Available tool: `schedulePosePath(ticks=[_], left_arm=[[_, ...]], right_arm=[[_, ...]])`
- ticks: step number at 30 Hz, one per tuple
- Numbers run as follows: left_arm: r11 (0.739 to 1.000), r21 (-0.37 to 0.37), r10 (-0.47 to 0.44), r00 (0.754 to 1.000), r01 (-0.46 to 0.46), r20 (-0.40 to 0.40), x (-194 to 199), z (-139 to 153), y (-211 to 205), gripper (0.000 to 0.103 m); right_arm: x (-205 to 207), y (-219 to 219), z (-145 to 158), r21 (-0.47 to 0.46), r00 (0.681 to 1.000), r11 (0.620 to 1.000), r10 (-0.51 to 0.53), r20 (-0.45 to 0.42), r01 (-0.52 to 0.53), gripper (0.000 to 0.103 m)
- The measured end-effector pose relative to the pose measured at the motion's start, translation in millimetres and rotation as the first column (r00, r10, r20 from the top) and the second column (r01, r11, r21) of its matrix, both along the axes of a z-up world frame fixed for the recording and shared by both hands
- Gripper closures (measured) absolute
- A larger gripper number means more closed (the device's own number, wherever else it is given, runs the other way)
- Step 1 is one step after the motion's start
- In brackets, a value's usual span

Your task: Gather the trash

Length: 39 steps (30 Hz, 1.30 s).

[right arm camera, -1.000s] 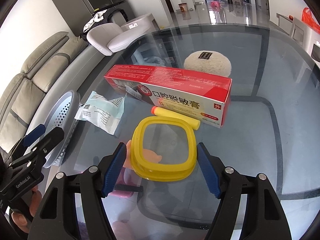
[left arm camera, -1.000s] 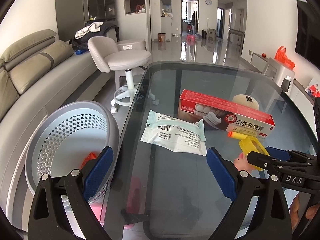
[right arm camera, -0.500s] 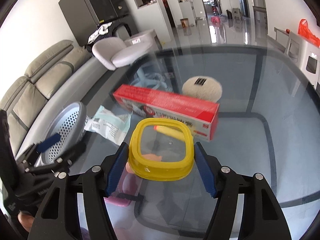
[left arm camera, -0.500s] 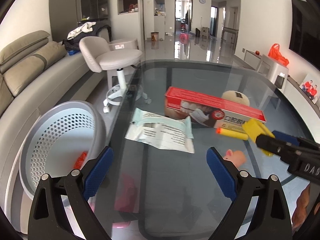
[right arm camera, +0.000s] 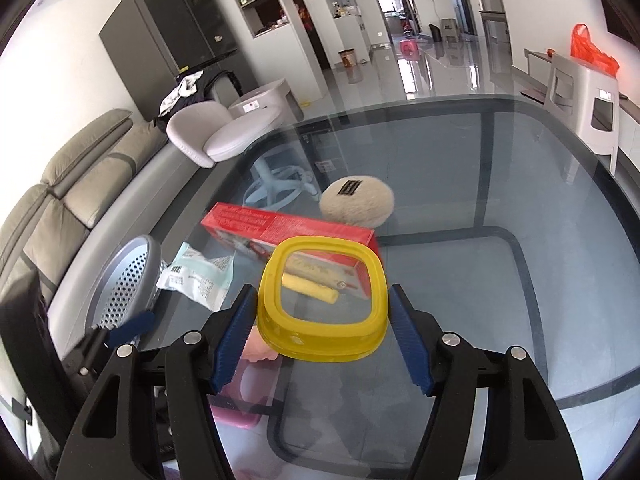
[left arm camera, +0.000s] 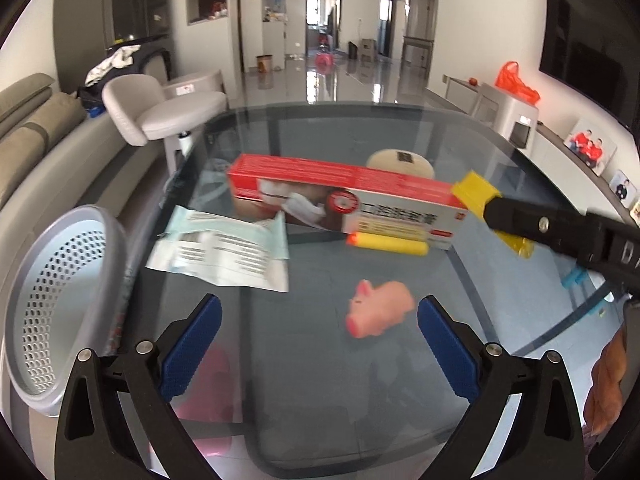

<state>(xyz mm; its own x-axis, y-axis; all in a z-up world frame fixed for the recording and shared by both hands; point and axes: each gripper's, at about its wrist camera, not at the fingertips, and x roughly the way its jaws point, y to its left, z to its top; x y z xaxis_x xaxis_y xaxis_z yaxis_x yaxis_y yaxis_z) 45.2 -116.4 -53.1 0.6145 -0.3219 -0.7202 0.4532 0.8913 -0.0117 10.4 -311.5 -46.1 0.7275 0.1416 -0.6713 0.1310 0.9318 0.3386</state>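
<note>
The right gripper [right arm camera: 322, 330], tilted down over the glass table [right arm camera: 460, 280], clamps a yellow square-ish plastic lid w/ clear centre [right arm camera: 323, 300] (lifted off the glass). Left gripper [left arm camera: 319, 346] gapes, nothing between. Perforated grey plastic basket [left arm camera: 60, 300] sits at table's left edge; contents can't tell.

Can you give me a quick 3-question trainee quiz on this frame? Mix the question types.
1. True or false: the right gripper is shut on the yellow lid.
2. Which item lies nearest the left gripper? A) pink pig toy B) round cream pad C) red toothpaste box
3. Fill in: the perforated grey basket stands off the glass table edge, on the ______ of the left wrist view.

Key:
1. True; its blue pads press both sides of the lid, which is lifted off the glass.
2. A; the pig lies just ahead of the open, empty jaws.
3. Left.
</note>
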Motion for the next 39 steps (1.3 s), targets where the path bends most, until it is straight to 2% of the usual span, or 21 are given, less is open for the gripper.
schedulePosePath(ticks=[11, 15, 22, 24, 26, 28, 39], left_arm=[[1.000, 0.014, -0.026, 0.996, 0.027, -0.081, 6, -21, -28, 0.007], [0.999, 0.037, -0.034, 0.997, 0.037, -0.076, 5, -25, -37, 0.008], [0.997, 0.045, -0.051, 0.995, 0.055, -0.085, 6, -27, -44, 0.028], [0.997, 0.044, -0.055, 0.994, 0.059, -0.097, 7, -27, -44, 0.038], [0.997, 0.041, -0.057, 0.993, 0.061, -0.105, 8, -28, -43, 0.054], [0.998, 0.037, -0.054, 0.993, 0.058, -0.108, 9, -27, -42, 0.060], [0.999, 0.014, -0.031, 0.997, 0.032, -0.070, 11, -12, -26, 0.060]], right_arm=[[-4, -8, 6, 0.016, 1.000, 1.000, -0.006, 0.023, 0.006, 0.039], [-4, -8, 7, 0.030, 1.000, 1.000, 0.004, 0.023, -0.005, 0.039], [-5, -6, 8, 0.035, 0.999, 0.999, 0.016, 0.031, -0.017, 0.039], [-5, -6, 8, 0.034, 0.999, 0.999, 0.015, 0.030, -0.017, 0.039], [-5, -6, 8, 0.037, 0.999, 0.999, 0.014, 0.030, -0.015, 0.039], [-5, -6, 8, 0.038, 1.000, 0.999, 0.012, 0.029, -0.014, 0.039], [-5, -7, 8, 0.033, 0.999, 0.999, 0.012, 0.031, -0.013, 0.039]])
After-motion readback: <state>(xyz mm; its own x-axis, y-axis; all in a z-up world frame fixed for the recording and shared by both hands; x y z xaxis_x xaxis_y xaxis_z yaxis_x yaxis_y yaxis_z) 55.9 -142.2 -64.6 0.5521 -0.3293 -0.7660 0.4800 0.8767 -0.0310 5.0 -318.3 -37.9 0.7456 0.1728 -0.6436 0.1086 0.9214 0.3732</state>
